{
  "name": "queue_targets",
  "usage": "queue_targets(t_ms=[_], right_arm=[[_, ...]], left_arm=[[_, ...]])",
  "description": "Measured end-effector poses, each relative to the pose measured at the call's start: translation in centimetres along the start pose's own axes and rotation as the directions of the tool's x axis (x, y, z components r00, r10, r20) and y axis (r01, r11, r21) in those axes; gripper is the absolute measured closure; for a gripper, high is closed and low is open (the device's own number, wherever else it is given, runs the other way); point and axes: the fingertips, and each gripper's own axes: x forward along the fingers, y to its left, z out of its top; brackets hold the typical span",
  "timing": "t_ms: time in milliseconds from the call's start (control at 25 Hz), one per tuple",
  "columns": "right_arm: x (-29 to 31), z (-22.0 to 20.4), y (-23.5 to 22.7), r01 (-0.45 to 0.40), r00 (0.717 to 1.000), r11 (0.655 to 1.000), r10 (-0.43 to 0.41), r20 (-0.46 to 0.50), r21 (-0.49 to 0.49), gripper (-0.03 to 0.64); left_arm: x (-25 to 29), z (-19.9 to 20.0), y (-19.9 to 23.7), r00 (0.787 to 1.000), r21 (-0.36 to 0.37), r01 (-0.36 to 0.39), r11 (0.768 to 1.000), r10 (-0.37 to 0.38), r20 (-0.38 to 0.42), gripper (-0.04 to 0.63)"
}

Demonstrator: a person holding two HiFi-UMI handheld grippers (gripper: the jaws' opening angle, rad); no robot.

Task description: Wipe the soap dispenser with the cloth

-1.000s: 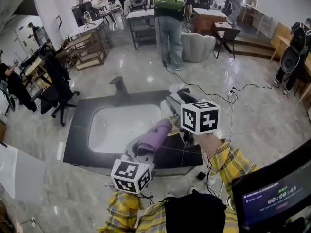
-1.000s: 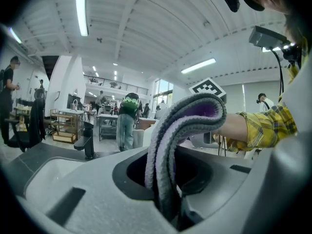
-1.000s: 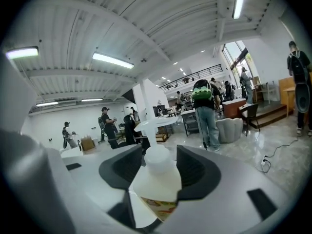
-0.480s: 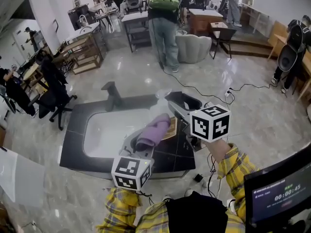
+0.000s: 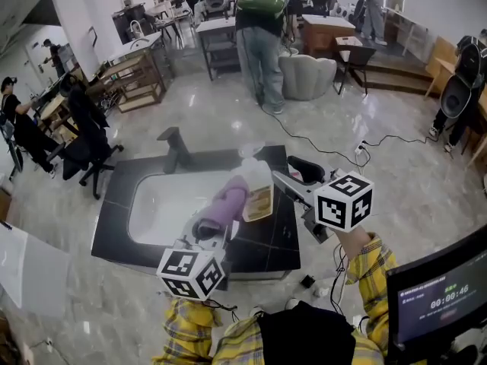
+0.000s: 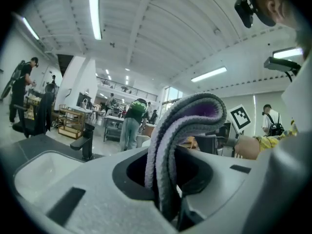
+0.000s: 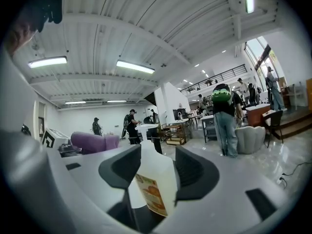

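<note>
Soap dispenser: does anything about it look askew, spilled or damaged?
Only a tilt: the soap dispenser leans slightly in the jaws of the right gripper, which have just been opening. No spill or damage shows.

A dark tabletop (image 5: 112, 230) stands on a glossy, pale stone floor (image 5: 221, 116). A white basin (image 5: 163, 204) is sunk into its left and middle part, with a dark stretch to its right. A black tap (image 5: 176, 144) rises from the far edge. A dark cable (image 5: 327, 138) trails across the floor beyond
</note>
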Motion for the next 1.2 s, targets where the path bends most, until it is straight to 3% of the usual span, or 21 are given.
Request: queue_targets(t_ms=[80,440,840,1200], right_arm=[[-0.7,-0.4,0.0,0.002,1.000,1.000,-0.002,0.019,0.024,0.410],[-3.8,-3.8,0.2,0.051,0.996,0.983,-0.062,0.062,0.175,0.533],[-5.7,-8.0,1.6,0.100,0.994,0.961,-0.106,0.011,0.256,0.594],[-6.3,-9.7,2.2,0.152,0.988,0.952,-0.156,-0.006,0.265,0.609]], left_arm=[[-0.4,-0.1,0.5,0.999,-0.048,-0.025,0.999,0.026,0.021,0.523],[-2.8,-1.6,2.5,0.987,-0.241,-0.109,0.964,0.134,0.090,0.523],[-5.0,-4.2,3.0,0.983,-0.304,-0.145,0.942,0.171,0.063,0.523],[-6.4,-5.4,3.6,0.979,-0.339,-0.169,0.926,0.197,0.051,0.523]])
